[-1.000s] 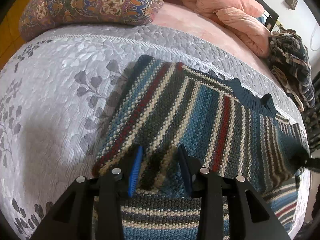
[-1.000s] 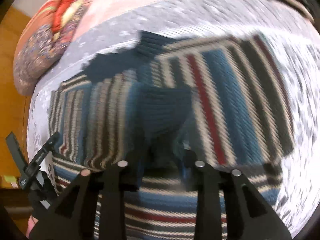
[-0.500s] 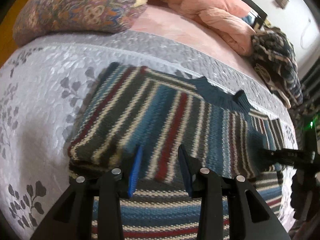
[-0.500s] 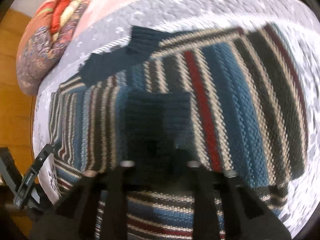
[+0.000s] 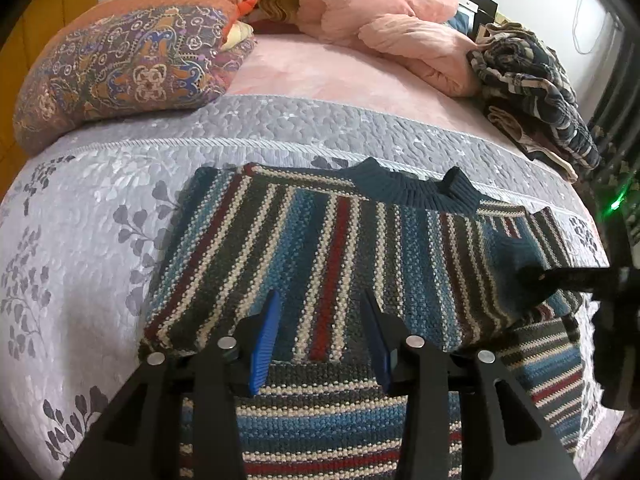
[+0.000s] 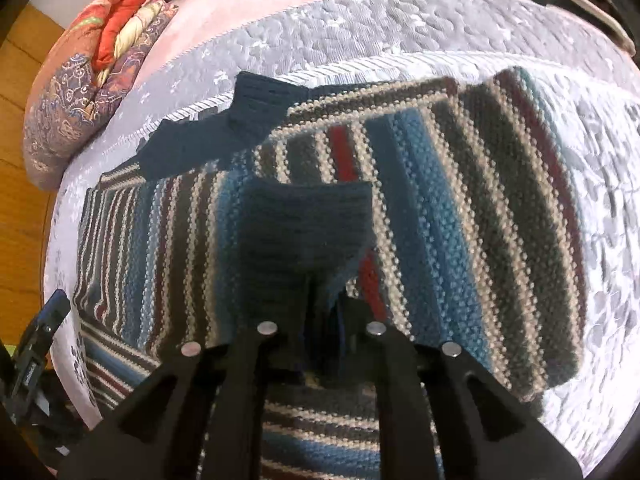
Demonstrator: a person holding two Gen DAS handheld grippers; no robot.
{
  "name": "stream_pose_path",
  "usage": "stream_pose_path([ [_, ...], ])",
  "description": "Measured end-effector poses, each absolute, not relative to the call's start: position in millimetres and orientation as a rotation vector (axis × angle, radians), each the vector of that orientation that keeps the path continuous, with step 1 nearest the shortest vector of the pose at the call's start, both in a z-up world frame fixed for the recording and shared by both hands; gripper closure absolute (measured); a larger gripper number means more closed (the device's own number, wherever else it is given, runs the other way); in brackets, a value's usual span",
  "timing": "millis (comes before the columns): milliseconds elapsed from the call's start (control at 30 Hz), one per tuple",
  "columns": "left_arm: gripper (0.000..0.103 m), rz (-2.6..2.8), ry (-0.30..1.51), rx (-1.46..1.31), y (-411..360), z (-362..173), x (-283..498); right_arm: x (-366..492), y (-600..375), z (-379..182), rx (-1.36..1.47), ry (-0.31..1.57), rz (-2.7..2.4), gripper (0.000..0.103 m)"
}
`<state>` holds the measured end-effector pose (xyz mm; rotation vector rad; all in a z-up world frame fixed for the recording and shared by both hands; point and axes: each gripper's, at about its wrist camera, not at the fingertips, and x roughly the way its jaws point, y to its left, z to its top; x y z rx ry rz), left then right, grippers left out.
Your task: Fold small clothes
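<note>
A striped knit sweater (image 5: pixel 320 240) in blue, grey, cream and red lies flat on the bed, with its dark blue collar (image 5: pixel 404 188) at the far side. My left gripper (image 5: pixel 320 332) hovers open over the sweater's near part, and its blue pads (image 5: pixel 264 340) hold nothing. From the right, my right gripper (image 5: pixel 528 274) reaches over the sweater. In the right wrist view my right gripper (image 6: pixel 324 308) is shut on the dark blue sleeve cuff (image 6: pixel 304 224), which lies folded across the striped body (image 6: pixel 460 200). The left gripper (image 6: pixel 40 344) shows at the lower left edge.
The sweater rests on a grey leaf-patterned quilt (image 5: pixel 100 220). Behind it are a paisley pillow (image 5: pixel 120 64), a pink duvet (image 5: pixel 380 20) and a heap of dark patterned clothes (image 5: pixel 532 80). The quilt's edge curves away on the right, and wooden floor (image 6: pixel 20 160) shows beside the bed.
My left gripper has pulled back and tilted up, staying open. My right gripper has carried the sleeve cuff inward over the sweater's body.
</note>
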<state>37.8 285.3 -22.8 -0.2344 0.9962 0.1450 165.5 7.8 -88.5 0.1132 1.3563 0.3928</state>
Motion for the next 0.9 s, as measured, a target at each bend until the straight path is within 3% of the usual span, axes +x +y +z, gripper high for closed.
stream_pose_path([
  [267,0.059,0.139,0.989,-0.220,282.3,-17.7,34.1,147.0,-0.5,-30.7,0.037,1.191,0.322,0.072],
  [400,0.057,0.142,0.985,-0.212,280.7,-16.7,35.9,139.3,12.7,-9.4,0.040,1.128,0.403,0.072],
  [900,0.057,0.161,1.072,-0.233,284.4,-62.4,49.4,142.8,20.5,-69.8,-0.029,1.305,0.365,0.072],
])
